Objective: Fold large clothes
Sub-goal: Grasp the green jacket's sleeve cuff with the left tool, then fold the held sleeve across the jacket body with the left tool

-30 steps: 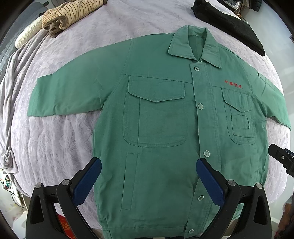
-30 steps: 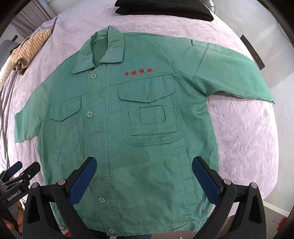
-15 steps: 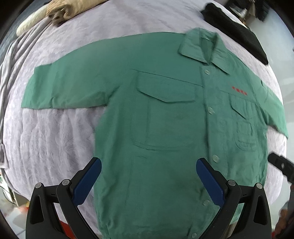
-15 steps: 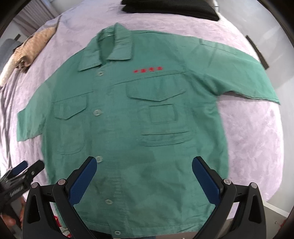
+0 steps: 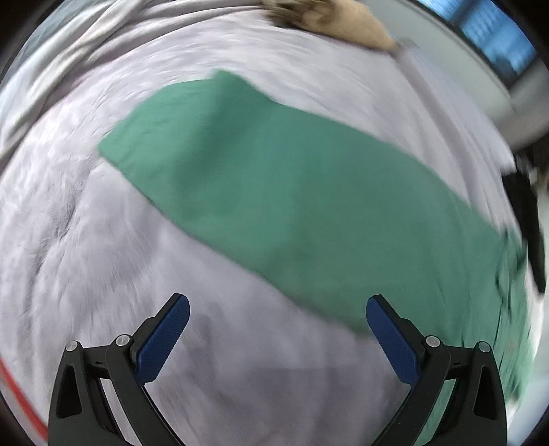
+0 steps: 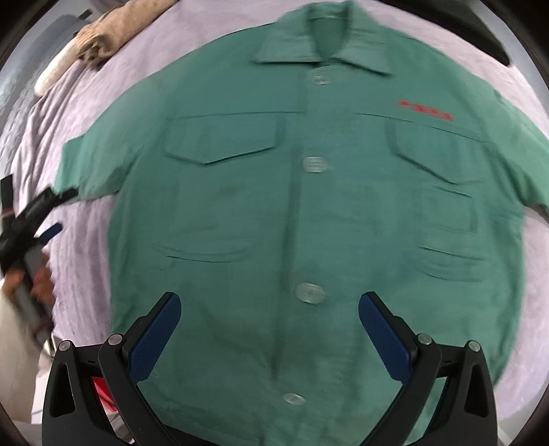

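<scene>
A green work jacket [image 6: 308,212] lies flat and buttoned, front up, on a pale lilac bedspread [image 6: 89,147]. In the left wrist view only its left sleeve [image 5: 274,178] shows, stretched out flat. My left gripper [image 5: 278,329] is open and empty, hovering over the bedspread just below that sleeve. It also shows in the right wrist view [image 6: 37,219] at the left edge, near the sleeve cuff. My right gripper [image 6: 269,326] is open and empty above the jacket's lower front, over the button line. Both views are blurred by motion.
A folded beige striped cloth [image 6: 103,37] lies at the bed's far left and also shows in the left wrist view [image 5: 329,20]. A black garment [image 6: 494,37] lies at the far right corner. Bare bedspread [image 5: 85,257] surrounds the sleeve.
My left gripper has swung left, off the jacket body toward the left sleeve. My right gripper has moved left and closer over the jacket's button line. Both stay open.
</scene>
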Tool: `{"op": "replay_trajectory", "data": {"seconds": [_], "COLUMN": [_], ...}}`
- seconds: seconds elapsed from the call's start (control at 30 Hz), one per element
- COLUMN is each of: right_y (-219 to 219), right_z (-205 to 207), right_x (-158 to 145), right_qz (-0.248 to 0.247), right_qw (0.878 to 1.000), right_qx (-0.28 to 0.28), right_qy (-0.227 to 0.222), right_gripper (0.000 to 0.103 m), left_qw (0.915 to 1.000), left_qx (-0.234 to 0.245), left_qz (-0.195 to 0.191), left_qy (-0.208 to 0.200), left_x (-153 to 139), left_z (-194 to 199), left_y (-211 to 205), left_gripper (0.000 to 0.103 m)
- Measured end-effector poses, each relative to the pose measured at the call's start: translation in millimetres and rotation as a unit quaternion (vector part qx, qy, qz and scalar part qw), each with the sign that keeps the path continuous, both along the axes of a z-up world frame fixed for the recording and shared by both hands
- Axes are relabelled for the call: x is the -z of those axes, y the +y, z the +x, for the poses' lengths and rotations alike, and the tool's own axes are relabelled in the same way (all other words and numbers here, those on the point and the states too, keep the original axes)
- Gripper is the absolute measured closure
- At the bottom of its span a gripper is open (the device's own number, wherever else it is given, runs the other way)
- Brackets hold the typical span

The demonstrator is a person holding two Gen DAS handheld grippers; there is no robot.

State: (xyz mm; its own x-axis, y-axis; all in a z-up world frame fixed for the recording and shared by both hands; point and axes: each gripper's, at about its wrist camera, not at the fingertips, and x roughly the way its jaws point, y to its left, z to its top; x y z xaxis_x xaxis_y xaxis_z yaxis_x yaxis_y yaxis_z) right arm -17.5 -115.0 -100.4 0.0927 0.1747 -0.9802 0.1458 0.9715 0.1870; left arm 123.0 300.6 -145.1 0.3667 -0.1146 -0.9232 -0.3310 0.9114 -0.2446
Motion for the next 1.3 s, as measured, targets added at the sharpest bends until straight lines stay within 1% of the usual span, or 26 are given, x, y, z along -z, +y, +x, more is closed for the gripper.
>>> {"op": "replay_trajectory", "data": {"seconds": [0.1, 0.17, 0.23, 0.27, 0.3, 0.33, 0.37, 0.4, 0.43, 0.5, 0.6, 0.67, 0.73, 0.8, 0.83, 0.9, 0.93, 0.97, 1.0, 1.07, 1.13, 1.17, 1.2, 1.23, 1.27, 1.3], "right_y": [17, 28, 38, 41, 43, 45, 46, 47, 48, 45, 36, 29, 18, 2, -6, -23, -33, -47, -53, -76, -98, -109, -117, -127, -136, -139], "right_z": [9, 12, 16, 17, 17, 18, 19, 20, 20, 19, 16, 15, 14, 11, 10, 6, 3, -1, -6, -15, -24, -28, -32, -38, -43, -45], "right_x": [10, 17, 23, 24, 25, 27, 28, 28, 27, 24, 17, 13, 11, 5, 1, -6, -9, -13, -13, -13, -9, -6, -4, -1, 4, 6], "right_qz": [0.016, 0.025, 0.033, 0.036, 0.039, 0.042, 0.046, 0.048, 0.050, 0.052, 0.056, 0.059, 0.060, 0.063, 0.062, 0.061, 0.059, 0.055, 0.053, 0.045, 0.039, 0.037, 0.035, 0.033, 0.029, 0.028], "right_qw": [1.000, 0.999, 0.999, 0.999, 0.999, 0.998, 0.998, 0.998, 0.998, 0.998, 0.997, 0.996, 0.996, 0.995, 0.994, 0.992, 0.991, 0.990, 0.989, 0.986, 0.984, 0.983, 0.983, 0.982, 0.981, 0.981], "right_qx": [-0.018, -0.026, -0.033, -0.034, -0.034, -0.034, -0.033, -0.033, -0.033, -0.033, -0.026, -0.017, -0.004, 0.012, 0.021, 0.041, 0.052, 0.067, 0.076, 0.105, 0.129, 0.141, 0.148, 0.156, 0.165, 0.169], "right_qy": [-0.010, -0.012, -0.015, -0.017, -0.017, -0.018, -0.018, -0.019, -0.023, -0.030, -0.047, -0.059, -0.068, -0.078, -0.085, -0.099, -0.106, -0.113, -0.115, -0.118, -0.113, -0.109, -0.106, -0.101, -0.093, -0.090], "right_gripper": [0.000, 0.000, 0.000, 0.000, 0.000, 0.000, 0.000, 0.000, 0.000, 0.000, 0.000, 0.000, 0.000, 0.000, 0.000, 0.000, 0.000, 0.000, 0.000, 0.000, 0.000, 0.000, 0.000, 0.000, 0.000, 0.000], "left_qw": [0.9976, 0.9939, 0.9909, 0.9912, 0.9927, 0.9939, 0.9938, 0.9929, 0.9926, 0.9913, 0.9869, 0.9802, 0.9704, 0.9550, 0.9465, 0.9257, 0.9139, 0.9057, 0.8999, 0.8875, 0.8763, 0.8710, 0.8670, 0.8611, 0.8577, 0.8553], "left_qx": [-0.051, -0.083, -0.103, -0.108, -0.103, -0.094, -0.079, -0.075, -0.070, -0.049, -0.005, 0.046, 0.100, 0.165, 0.196, 0.265, 0.302, 0.328, 0.350, 0.400, 0.438, 0.454, 0.466, 0.482, 0.491, 0.496], "left_qz": [-0.046, -0.069, -0.074, -0.061, -0.044, -0.041, -0.060, -0.074, -0.075, -0.078, -0.084, -0.083, -0.082, -0.086, -0.088, -0.094, -0.098, -0.095, -0.087, -0.057, -0.008, 0.025, 0.048, 0.069, 0.075, 0.085], "left_qy": [-0.010, -0.024, -0.044, -0.046, -0.043, -0.042, -0.050, -0.056, -0.064, -0.094, -0.138, -0.174, -0.204, -0.231, -0.241, -0.252, -0.253, -0.251, -0.246, -0.221, -0.200, -0.186, -0.171, -0.147, -0.133, -0.125], "left_x": [24, 33, 33, 31, 29, 29, 28, 24, 18, -3, -44, -78, -108, -139, -150, -165, -168, -167, -164, -142, -115, -99, -85, -67, -56, -51], "left_z": [15, 23, 28, 32, 37, 42, 47, 49, 52, 51, 56, 61, 61, 54, 51, 43, 38, 31, 26, 8, -5, -13, -22, -28, -35, -36], "left_y": [44, 66, 77, 78, 78, 78, 80, 82, 85, 76, 46, 10, -27, -75, -102, -165, -199, -227, -254, -312, -354, -373, -386, -397, -403, -407], "left_gripper": [0.000, 0.000, 0.004, 0.023, 0.062, 0.078, 0.095, 0.096, 0.096, 0.096, 0.096, 0.096, 0.096, 0.096, 0.096, 0.096, 0.096, 0.096, 0.096, 0.096, 0.096, 0.096, 0.096, 0.095, 0.087, 0.056]}}
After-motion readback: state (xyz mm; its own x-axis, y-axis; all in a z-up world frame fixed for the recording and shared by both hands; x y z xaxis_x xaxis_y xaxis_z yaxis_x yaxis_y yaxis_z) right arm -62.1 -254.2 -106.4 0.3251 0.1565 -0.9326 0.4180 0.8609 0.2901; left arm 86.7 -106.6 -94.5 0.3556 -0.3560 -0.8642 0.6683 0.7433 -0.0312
